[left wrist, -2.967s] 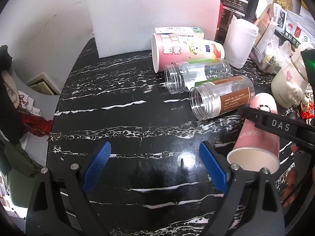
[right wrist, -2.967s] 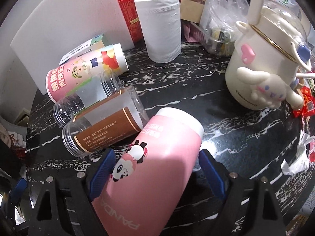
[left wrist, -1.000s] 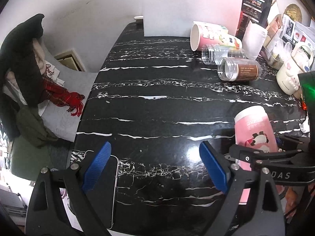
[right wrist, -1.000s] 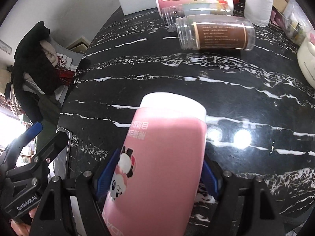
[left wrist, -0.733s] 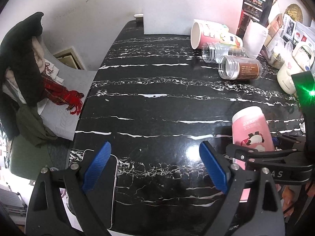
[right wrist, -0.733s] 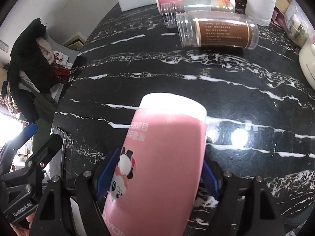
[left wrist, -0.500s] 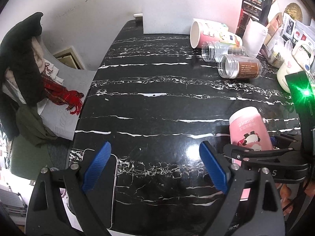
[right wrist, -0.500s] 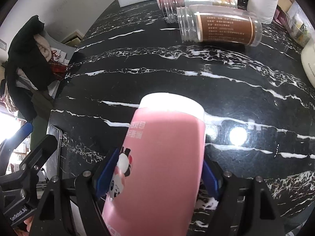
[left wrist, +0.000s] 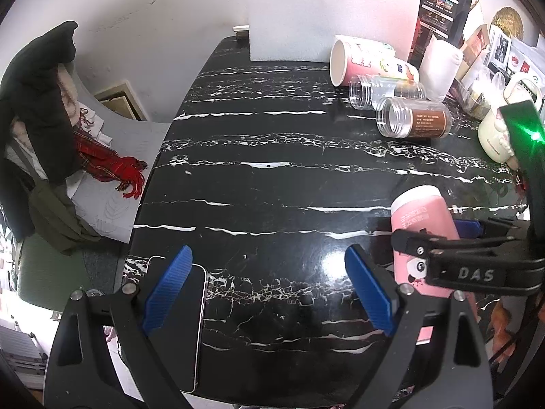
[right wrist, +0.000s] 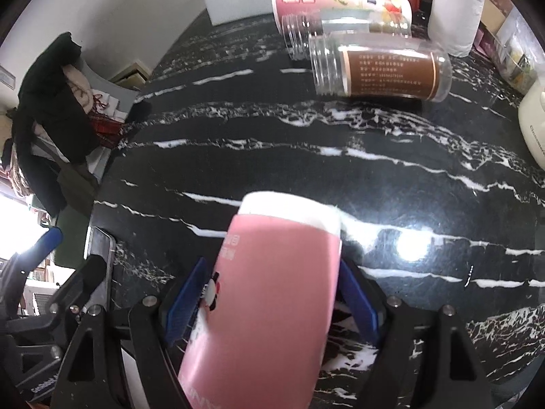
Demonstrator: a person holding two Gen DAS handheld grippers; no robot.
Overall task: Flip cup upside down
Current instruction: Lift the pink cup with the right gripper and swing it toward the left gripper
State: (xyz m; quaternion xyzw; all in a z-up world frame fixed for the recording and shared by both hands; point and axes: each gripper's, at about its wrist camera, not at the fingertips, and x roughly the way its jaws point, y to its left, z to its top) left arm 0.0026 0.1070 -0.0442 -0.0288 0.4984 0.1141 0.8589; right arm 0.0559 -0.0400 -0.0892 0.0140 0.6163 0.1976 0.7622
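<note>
A pink paper cup [right wrist: 272,289] with a panda print is clamped between the blue pads of my right gripper [right wrist: 272,303]. Its closed white base points away from the camera and its mouth end is toward the camera, out of sight. In the left wrist view the same cup [left wrist: 422,235] stands near upright at the right, base up, with the right gripper's black arm [left wrist: 477,266] across it. My left gripper [left wrist: 269,289] is open and empty over the black marble table [left wrist: 265,184], left of the cup.
A phone [left wrist: 184,327] lies at the table's near left edge under my left finger. Two clear jars [right wrist: 378,68] and a printed paper cup [right wrist: 337,0] lie on their sides at the back, with a paper roll [right wrist: 453,10] and a cream kettle [left wrist: 494,136].
The right gripper has carried the pink cup from beside the jars toward the near edge and turned it base up. In the last second it shifted slightly left and lower.
</note>
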